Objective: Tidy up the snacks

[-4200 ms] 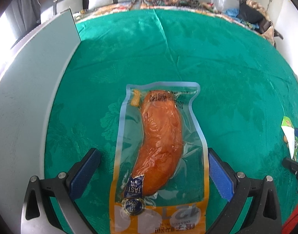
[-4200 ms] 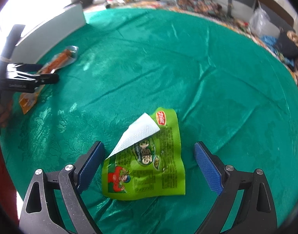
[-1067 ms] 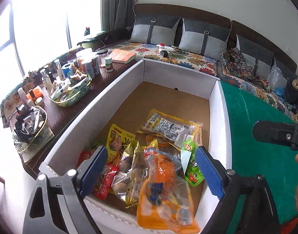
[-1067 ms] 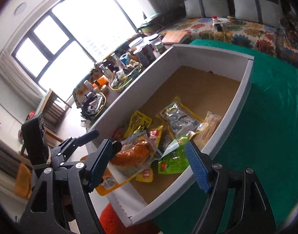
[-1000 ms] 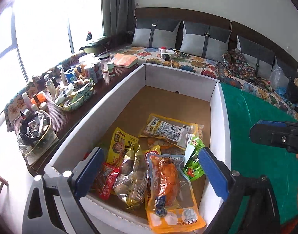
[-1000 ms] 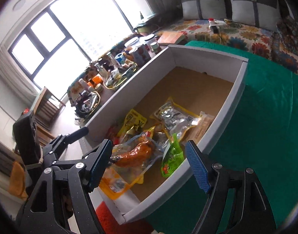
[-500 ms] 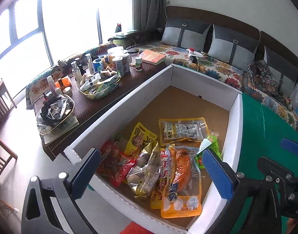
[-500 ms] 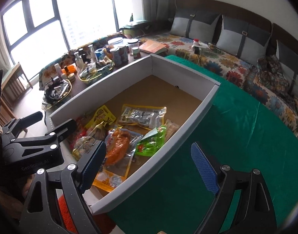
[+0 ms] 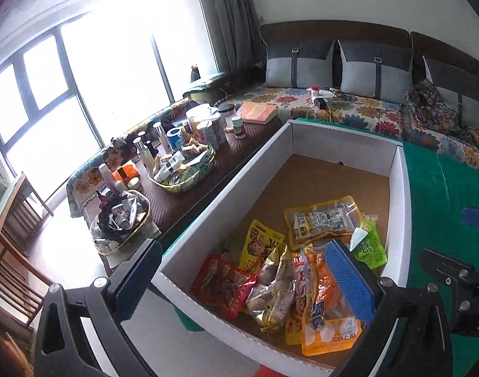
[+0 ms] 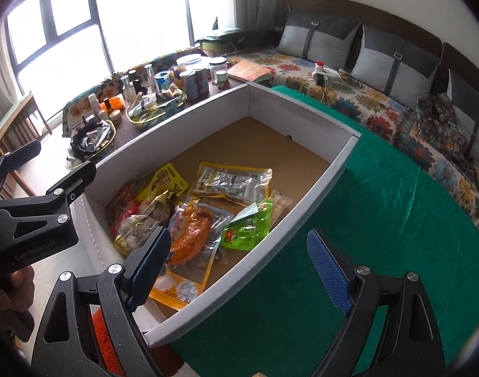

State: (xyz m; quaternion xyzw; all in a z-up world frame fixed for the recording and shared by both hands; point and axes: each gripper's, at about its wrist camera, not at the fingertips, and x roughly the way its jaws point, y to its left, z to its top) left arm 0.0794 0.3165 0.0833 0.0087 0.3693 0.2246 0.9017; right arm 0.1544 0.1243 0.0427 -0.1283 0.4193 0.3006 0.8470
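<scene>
Both tongs, left tongs (image 9: pixel 242 275) and right tongs (image 10: pixel 239 265), are hanging wide open, holding nothing. The orange pack (image 10: pixel 192 235) and green pack (image 10: pixel 247 224) are lying in the box (image 10: pixel 318 185), so this drop looks done. Next, the tongs are needing another snack, maybe toward 3 o'clock on the green tabletop (image 10: pixel 380 220).

"GenRobot.AI" on left gripper (image 10: pixel 67 169) body; snack packet print probably unreadable.

I see the box (image 10: pixel 318 185) on the table (image 10: pixel 380 235), at its left edge. Snack packets (image 10: pixel 189 216) lie bunched in its near end. Sofa (image 10: pixel 349 94) behind; cluttered side table (image 10: pixel 164 106) left.

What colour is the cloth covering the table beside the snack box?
Green cloth, with a faint woven pattern; the right wrist view shows it best.
</scene>
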